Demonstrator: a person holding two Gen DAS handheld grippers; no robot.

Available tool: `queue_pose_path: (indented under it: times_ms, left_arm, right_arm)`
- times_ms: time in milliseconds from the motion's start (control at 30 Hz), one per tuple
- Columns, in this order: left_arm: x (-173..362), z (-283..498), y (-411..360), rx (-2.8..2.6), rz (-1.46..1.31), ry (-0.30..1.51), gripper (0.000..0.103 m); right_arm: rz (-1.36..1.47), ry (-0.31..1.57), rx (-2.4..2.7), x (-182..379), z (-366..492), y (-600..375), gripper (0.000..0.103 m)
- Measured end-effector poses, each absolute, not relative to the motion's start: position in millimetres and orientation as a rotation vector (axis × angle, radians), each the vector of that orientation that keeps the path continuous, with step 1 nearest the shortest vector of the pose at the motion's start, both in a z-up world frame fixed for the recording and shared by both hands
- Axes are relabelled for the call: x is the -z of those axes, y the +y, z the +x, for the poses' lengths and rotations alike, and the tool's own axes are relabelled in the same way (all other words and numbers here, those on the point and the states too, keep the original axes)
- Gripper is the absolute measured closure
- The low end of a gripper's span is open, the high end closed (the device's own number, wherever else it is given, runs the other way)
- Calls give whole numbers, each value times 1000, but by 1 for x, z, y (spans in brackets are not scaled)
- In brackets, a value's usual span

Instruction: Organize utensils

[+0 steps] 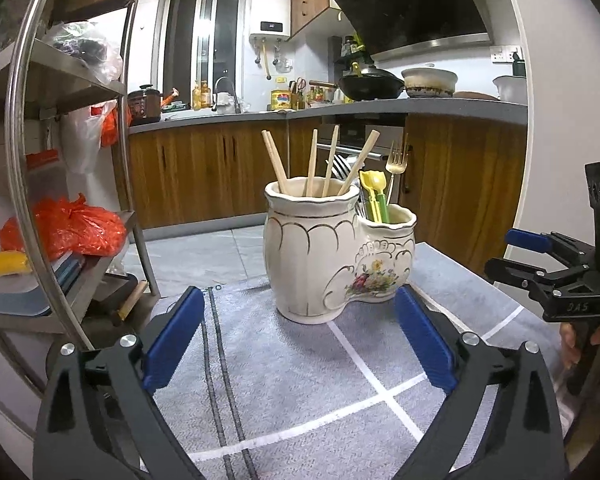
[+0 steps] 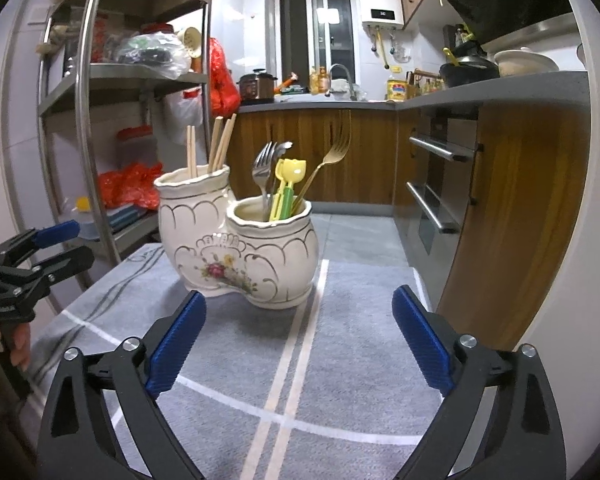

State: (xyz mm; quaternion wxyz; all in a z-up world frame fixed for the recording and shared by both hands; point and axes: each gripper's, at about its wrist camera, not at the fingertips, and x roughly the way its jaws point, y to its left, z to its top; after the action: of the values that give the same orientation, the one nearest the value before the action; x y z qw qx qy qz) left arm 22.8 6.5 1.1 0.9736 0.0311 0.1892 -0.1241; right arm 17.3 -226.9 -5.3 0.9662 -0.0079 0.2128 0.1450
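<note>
I hold my left gripper and right gripper back with jaws wide and empty, since the double ceramic holder on the desk's grey cloth already sorts chopsticks from forks.

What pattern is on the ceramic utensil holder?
Cream ceramic utensil holder with gold scalloped lines and a floral spray; clearest in the right wrist view.

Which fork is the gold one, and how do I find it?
Find the cream flowered holder on the grey cloth. Look in its shorter pot, beside the yellow and green plastic utensils. The gold fork leans outward, taller and yellower than the silver forks.
</note>
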Motion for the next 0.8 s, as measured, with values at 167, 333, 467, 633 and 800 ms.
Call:
queue_pose_path:
  times_ms: [167,333,467,633,800]
  left_arm:
    - [1,24,10,245,50,382,6]
    - [0,23,10,241,52,380,6]
    - [1,22,9,239,50,379,6]
    - [1,23,9,240,51,380,6]
    - [1,23,10,239,51,382,6]
  right_arm:
    - [-29,427,-279,5,17,-225,6]
    - [-33,431,-279,5,17,-225,5]
    - [-34,431,-278,6,17,-224,5]
    - [-33,432,-277,6,17,-224,5]
    - [-34,432,-278,6,17,-224,5]
